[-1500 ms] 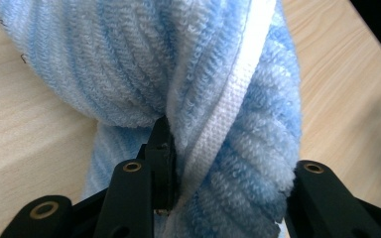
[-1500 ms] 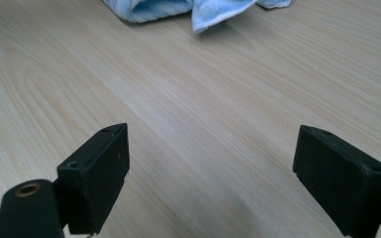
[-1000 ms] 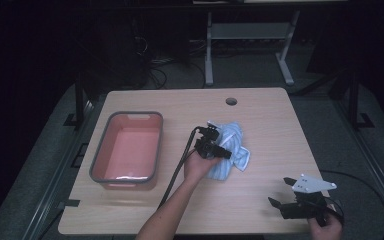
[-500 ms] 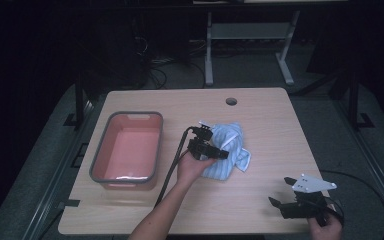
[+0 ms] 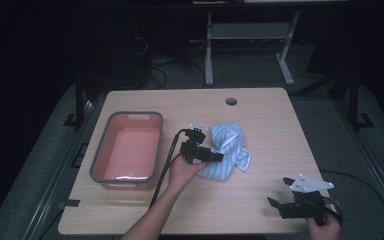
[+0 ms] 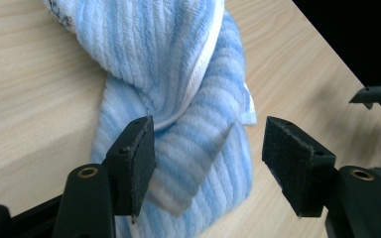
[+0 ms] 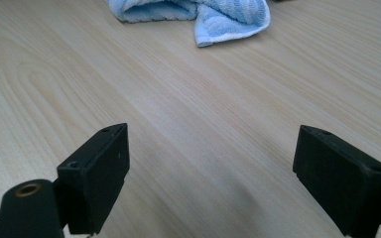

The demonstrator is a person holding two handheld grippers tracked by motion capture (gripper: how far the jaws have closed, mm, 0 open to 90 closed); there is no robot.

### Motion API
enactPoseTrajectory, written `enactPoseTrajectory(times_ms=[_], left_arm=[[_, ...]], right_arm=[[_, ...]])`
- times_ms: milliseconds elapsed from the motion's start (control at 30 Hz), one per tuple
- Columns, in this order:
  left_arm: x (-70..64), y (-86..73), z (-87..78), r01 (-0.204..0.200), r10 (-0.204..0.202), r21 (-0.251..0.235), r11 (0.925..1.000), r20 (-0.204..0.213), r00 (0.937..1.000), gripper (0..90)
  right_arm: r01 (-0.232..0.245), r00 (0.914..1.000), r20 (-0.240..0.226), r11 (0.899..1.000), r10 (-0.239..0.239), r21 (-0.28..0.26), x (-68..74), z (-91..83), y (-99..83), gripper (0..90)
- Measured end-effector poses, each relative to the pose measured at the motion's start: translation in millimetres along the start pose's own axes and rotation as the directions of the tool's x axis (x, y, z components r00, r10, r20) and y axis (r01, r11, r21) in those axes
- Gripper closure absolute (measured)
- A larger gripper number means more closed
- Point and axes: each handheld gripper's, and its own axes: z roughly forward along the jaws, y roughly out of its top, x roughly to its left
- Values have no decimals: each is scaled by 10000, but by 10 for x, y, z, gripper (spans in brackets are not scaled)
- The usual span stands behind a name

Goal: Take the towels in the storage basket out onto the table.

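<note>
A crumpled blue-and-white striped towel [image 5: 231, 146] lies on the wooden table [image 5: 260, 110], right of centre. My left gripper [image 5: 216, 156] is at the towel's left edge and points right across it. In the left gripper view the left gripper [image 6: 208, 148] is open, and a twisted fold of the towel [image 6: 178, 64] lies between and beyond its jaws, apart from both pads. My right gripper [image 5: 279, 192] rests near the table's front right corner. It is open [image 7: 211, 163] over bare wood, with the towel [image 7: 218, 12] far ahead of it.
A grey-rimmed pink tub [image 5: 100, 156] stands to the left of the towel, with nothing in it. A cable hole [image 5: 231, 101] sits near the table's far edge. The left gripper's black cable [image 5: 165, 165] runs past the tub's right side. Dark floor surrounds the table.
My left gripper has drawn back a little to the left, so more of the towel shows beyond it. The right gripper has stayed in place.
</note>
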Motion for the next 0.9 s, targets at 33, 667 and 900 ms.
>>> enactPoseTrajectory(times_ms=[33,667,900], left_arm=[[0,-8,-11,-2,2,-14,10000,6,10000,373],[75,-236,-171,-44,45,-152,9999,62,10000,365],[63,-329,-205,-101,105,-201,9997,182,9998,363]], right_arm=[[-48,10000,-16,10000,48,-27,2,0,-3,139],[-4,10000,83,10000,3,73,-2,12,-5,138],[22,9999,109,9999,-23,103,-2,17,-6,139]])
